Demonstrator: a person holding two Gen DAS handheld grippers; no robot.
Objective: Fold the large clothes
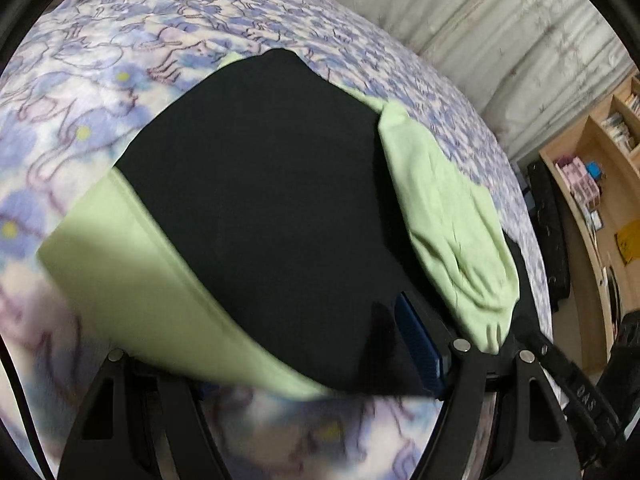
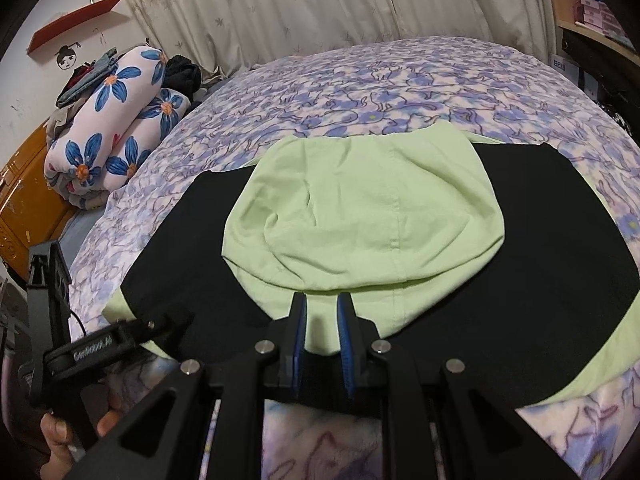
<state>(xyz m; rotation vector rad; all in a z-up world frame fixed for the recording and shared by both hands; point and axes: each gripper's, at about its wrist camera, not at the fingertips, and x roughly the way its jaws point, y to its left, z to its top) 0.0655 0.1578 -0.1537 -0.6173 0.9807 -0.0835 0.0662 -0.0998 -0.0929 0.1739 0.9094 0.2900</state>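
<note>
Two grippers at the near edge of the hoodie [image 2: 520, 260], flat on the bed [image 2: 400, 76], black body spread left to right, green hood [image 2: 360, 216] folded over its middle. Right gripper [image 2: 322, 320] at the centre, just near of the hood's rim, jaws almost together with green cloth showing in the slit; cannot tell whether pinching. Left gripper [image 1: 276, 344] at the near left corner, jaws spread wide, black and green edge between them, one pad hidden under it, nothing clamped. Long axis across both jaws, bulk of cloth towards the far side. Probably calls for closing the left on that corner before any lift.
</note>
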